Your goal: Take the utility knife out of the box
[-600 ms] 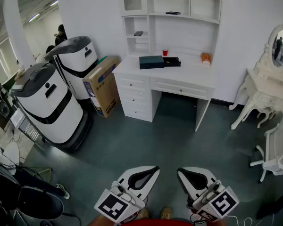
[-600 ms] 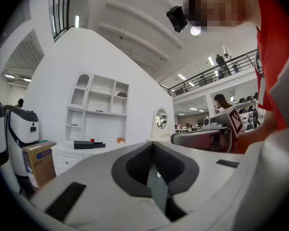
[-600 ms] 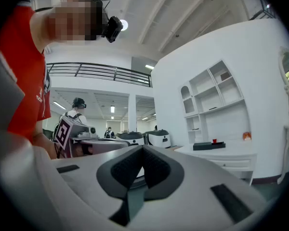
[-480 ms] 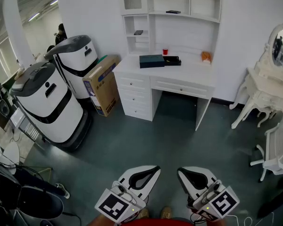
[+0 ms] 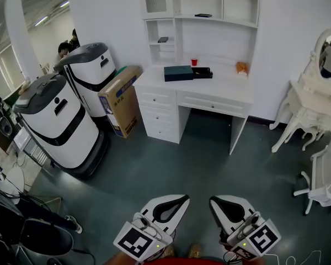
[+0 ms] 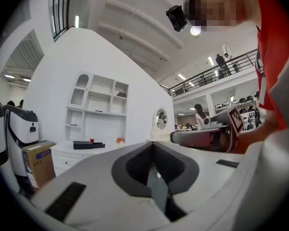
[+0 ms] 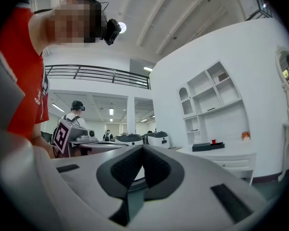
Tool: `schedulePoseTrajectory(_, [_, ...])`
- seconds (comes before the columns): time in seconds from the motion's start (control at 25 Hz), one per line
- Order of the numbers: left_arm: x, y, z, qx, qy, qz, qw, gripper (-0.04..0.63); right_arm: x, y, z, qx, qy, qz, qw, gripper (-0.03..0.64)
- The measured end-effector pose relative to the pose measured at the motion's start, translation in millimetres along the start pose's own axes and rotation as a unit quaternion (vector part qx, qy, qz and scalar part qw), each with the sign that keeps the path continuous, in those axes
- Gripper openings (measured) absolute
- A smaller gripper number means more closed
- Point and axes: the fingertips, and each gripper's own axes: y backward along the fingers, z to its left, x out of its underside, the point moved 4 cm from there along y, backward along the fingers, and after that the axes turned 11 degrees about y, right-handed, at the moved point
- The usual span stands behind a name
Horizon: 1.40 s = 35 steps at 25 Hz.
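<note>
- Utility knife: too far off and too small to make out in any view, so cannot tell whether it lies inside the box.
- Box [image 5: 177, 73]: dark and flat, lies on top of the white desk [image 5: 212, 88], left of its middle and close to the back panel. Touches a black tray-like piece [image 5: 202, 72] at its right end.
- Red cup [image 5: 194, 62]: stands just behind the box, against the back panel.
- Orange thing [image 5: 241, 67]: rests on the same top, well apart to the right. Too small to name.
- Above the desk: white shelves, with a small dark item on an upper shelf [image 5: 203, 15] and another in a left cubby [image 5: 162, 39].
- Left of the desk: a cardboard carton [image 5: 120, 100] just beside the drawers, then two tall white-and-black machines [image 5: 59, 119].
- Right of the desk: a white dressing table [image 5: 311, 101] with an oval mirror.
- Left gripper [image 5: 180, 200]: low in the head view, over the grey-green floor [image 5: 171, 164], well apart from the desk. Points level toward it, clenched, jaws pressed together with nothing between them.
- Right gripper [image 5: 215, 201]: just beside the left one, likewise level and aimed at the desk. Clenched too, with nothing in its jaws.
</note>
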Motion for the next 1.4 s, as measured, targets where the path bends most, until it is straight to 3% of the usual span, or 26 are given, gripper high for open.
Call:
schedulePoseTrajectory(0.36, [-12.1, -42.8, -10.0, -0.017, -0.012, -0.014, 0.9997, 0.037, -6.6, 23.8, -46.5, 0.006, 0.02, -0.009, 1.0, 0.015])
schedulePoseTrajectory(0.52, [-20.2, -68.6, -3.3, -0.033, -0.047, -0.045, 0.9974, 0.037, 1.8, 34.9, -76.2, -0.013, 0.033, 0.006, 0.999, 0.015])
schedulePoseTrajectory(0.8, [-29.9, -106.5, 18.6, -0.061, -0.051, -0.042, 0.9959, 0.037, 1.8, 20.3, -129.2, -0.004, 0.013, -0.024, 1.0, 0.015])
schedulePoseTrajectory(1.0, [-36.8, -135.3, 58.1, -0.065, -0.051, -0.056, 0.995, 0.037, 10.5, -14.2, -162.9, -0.01, 0.027, -0.014, 0.999, 0.015])
schedulePoseTrajectory(1.2, [-42.0, -178.2, 112.8, -0.063, -0.035, -0.023, 0.9972, 0.037, 22.5, -69.0, -205.4, -0.008, 0.032, -0.004, 0.999, 0.015])
schedulePoseTrajectory(1.4, [-66.3, -222.7, 190.2, -0.06, -0.058, -0.024, 0.9962, 0.037, 26.4, -147.9, -256.6, -0.006, 0.035, 0.003, 0.999, 0.015])
